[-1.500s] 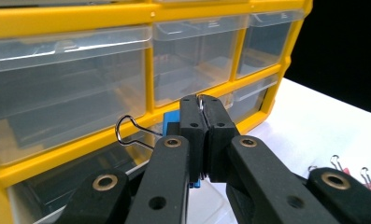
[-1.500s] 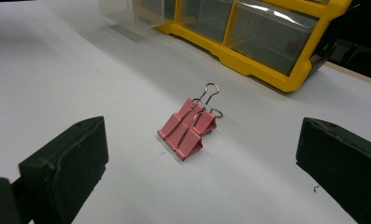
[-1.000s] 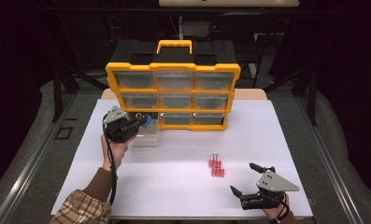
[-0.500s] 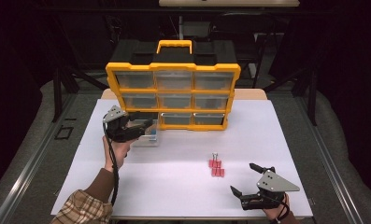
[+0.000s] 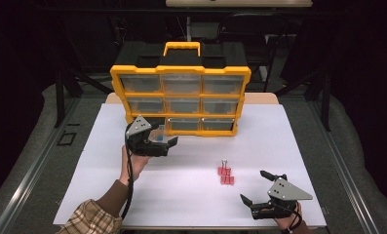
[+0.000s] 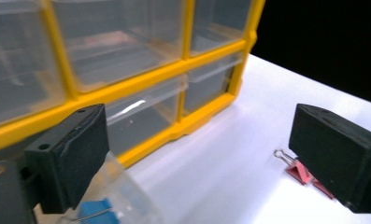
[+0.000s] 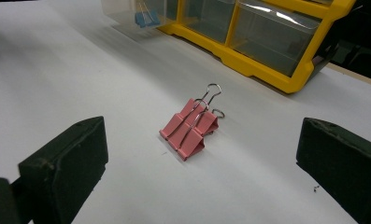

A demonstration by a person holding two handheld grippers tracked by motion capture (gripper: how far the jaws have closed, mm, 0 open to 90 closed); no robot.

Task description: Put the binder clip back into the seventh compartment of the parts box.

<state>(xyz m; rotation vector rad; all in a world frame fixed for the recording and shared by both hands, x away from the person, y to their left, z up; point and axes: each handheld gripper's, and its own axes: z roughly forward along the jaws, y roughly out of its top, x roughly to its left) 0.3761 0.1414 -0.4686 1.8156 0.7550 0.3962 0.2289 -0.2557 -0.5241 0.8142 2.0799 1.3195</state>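
Observation:
A yellow organizer point(image 5: 181, 100) with clear drawers stands at the back of the white table top. Its bottom-left drawer point(image 6: 127, 200) sits pulled out on the table, a blue binder clip point(image 6: 95, 210) inside. My left gripper point(image 5: 169, 146) hovers over that drawer, pointing right. Its jaws have just been opening and stand wide, with nothing between them point(image 6: 204, 140). Pink binder clips point(image 5: 225, 174) lie in a small cluster right of centre. My right gripper point(image 5: 252, 185) rests open at the front right, aimed at the pink clips point(image 7: 188, 128), a short way off.
The organizer point(image 7: 267, 42) fills the far side in the right gripper view, with the pulled-out drawer point(image 7: 131, 11) at its left end. White table point(image 5: 191, 204) stretches between the two hands. Dark floor and rails surround the table.
The left gripper has let go of the drawer, opened its jaws and slid to the right over it. The right gripper and the pink clips have stayed put.

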